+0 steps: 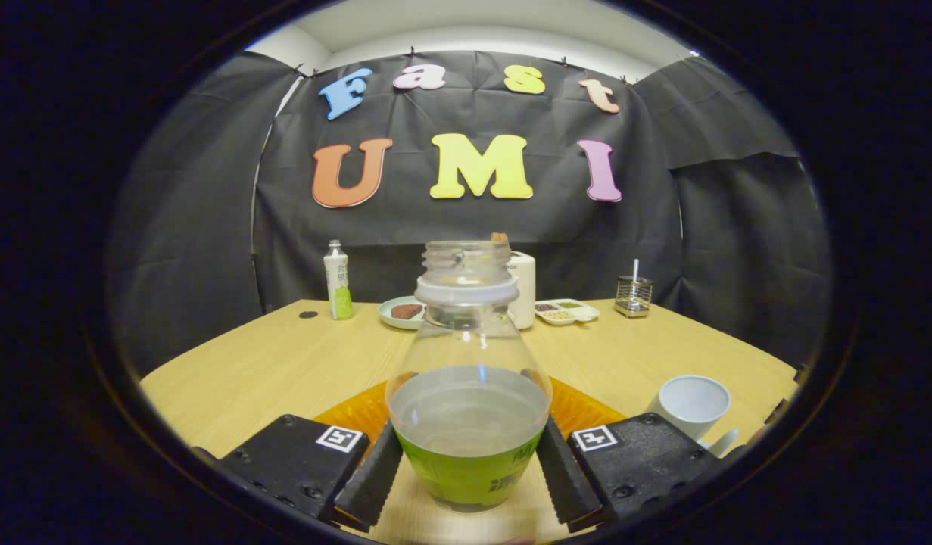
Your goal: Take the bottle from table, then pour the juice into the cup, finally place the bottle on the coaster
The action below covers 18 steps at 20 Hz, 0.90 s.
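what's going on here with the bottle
A person's handheld gripper has its fingers pressed on either side of a clear, bulb-shaped bottle with a green label, uncapped and partly filled with liquid. The bottle stands upright over the wooden table, with a round orange coaster just behind it. A pale blue cup sits to the right of the fingers. Whether juice has been poured yet cannot be told.

Bottle (469, 393) between jaws, before coaster (579, 405)
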Available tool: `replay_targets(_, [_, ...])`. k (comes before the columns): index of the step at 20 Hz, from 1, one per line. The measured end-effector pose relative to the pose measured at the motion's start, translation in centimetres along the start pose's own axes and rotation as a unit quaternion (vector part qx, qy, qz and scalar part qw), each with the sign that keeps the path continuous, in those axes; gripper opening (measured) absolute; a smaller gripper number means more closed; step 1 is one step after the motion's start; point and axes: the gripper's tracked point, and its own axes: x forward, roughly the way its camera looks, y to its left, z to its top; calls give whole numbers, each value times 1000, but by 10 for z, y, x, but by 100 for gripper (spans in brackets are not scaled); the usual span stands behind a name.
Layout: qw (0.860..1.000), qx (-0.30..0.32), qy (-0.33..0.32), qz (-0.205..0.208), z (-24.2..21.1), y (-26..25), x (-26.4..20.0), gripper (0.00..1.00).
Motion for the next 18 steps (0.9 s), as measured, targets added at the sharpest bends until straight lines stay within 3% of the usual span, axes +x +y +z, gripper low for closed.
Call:
replay_targets(5, [1000, 24, 2, 8, -1, 0, -7, 83])
replay_targets(11, [994, 105, -7, 43, 12, 11, -21, 83])
replay_targets(18, [964, 246, 6, 97, 20, 30, -33, 83])
